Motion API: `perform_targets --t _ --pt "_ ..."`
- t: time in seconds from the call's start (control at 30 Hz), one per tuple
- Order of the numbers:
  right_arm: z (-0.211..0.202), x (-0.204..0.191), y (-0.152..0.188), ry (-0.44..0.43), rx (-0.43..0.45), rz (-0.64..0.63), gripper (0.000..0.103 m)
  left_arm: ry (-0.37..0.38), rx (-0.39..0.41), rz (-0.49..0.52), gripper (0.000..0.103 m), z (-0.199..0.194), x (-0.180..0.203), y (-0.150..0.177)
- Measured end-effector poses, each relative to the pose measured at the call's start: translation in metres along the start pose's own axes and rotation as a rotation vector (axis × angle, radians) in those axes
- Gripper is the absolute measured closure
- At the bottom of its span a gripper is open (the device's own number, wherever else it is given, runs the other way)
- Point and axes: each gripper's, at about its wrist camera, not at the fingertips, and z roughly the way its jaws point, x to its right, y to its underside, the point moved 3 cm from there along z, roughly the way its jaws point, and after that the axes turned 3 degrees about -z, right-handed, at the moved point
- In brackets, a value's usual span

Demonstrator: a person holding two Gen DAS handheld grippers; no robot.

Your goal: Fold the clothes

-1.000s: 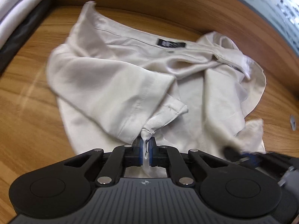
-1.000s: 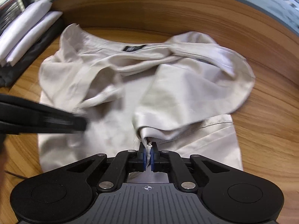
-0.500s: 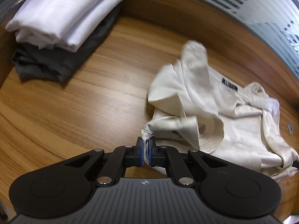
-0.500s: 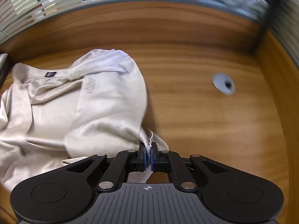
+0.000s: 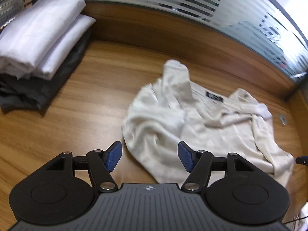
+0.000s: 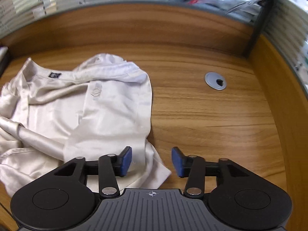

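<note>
A cream short-sleeved shirt point(image 5: 202, 127) lies crumpled on the wooden table, its dark neck label point(image 5: 214, 97) facing up. My left gripper point(image 5: 149, 155) hovers over the shirt's left edge; its jaws are opening, and cloth lies below the gap without touching the blue pads point(image 5: 113, 156). In the right wrist view the same shirt point(image 6: 92, 111) fills the left half. My right gripper point(image 6: 151, 160) is over the shirt's lower right corner, its jaws opening too, with the released hem lying loose between and below them.
A stack of folded clothes point(image 5: 36, 44), white pieces on dark grey ones, sits at the back left. A round metal cable grommet point(image 6: 215, 80) is set in the table right of the shirt. A raised wooden rim point(image 6: 277, 100) and frosted glass bound the table.
Both grippers pulled the shirt's two sides outward, left one leftward and right one rightward, then let go of the cloth. Both sets of jaws went from shut to wide apart.
</note>
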Motion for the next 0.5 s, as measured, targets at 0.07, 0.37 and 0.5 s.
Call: perform_targets --t 0.07,0.37,0.5 --pt "-0.009 -0.002 0.012 -0.007 -0.004 0.024 0.054 0.021 -0.024 -0.004 0.033 -0.003 0.005 0.022" --pt "-0.018 -0.042 0.073 -0.100 -0.043 0.172 0.054 0.076 -0.136 -0.026 0.032 0.019 0.023 0.077" --pt "-0.008 -0.069 0.082 -0.146 -0.042 0.196 0.054 0.078 -0.150 -0.013 0.029 0.035 0.035 0.080"
